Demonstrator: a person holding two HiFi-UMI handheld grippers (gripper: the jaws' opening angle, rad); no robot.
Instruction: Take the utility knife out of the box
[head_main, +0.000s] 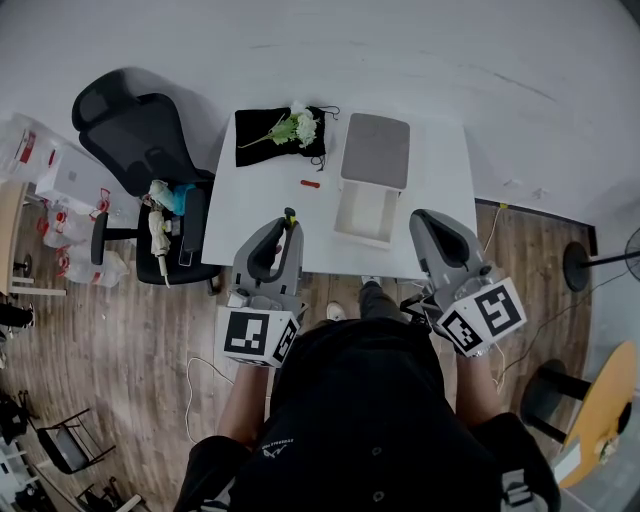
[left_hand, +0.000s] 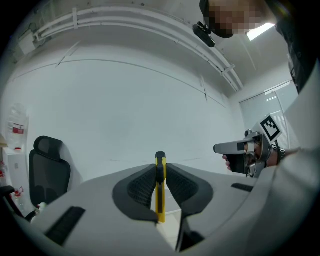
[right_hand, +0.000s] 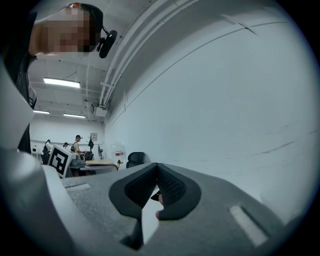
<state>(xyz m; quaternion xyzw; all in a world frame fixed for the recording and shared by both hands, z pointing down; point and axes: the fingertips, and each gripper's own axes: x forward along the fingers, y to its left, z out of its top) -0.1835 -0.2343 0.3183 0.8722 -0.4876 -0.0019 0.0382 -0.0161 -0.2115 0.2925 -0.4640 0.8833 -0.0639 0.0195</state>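
Looking down past dark shirt (head_main: 350, 400) in head view: holding utility knife (head_main: 290, 214) out of box (head_main: 345, 215), just left of it, in left gripper (head_main: 287, 232); hovering right gripper (head_main: 421, 224) just right of box, box seeming empty. Left gripper view: clamping pads (left_hand: 142, 185) on utility knife (left_hand: 160, 200), long axis standing upright between them. Right gripper view: pressing right gripper (right_hand: 156, 172) jaws together, gripping nothing.

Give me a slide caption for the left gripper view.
Left hand-held gripper clamps a yellow utility knife upright, white wall behind.
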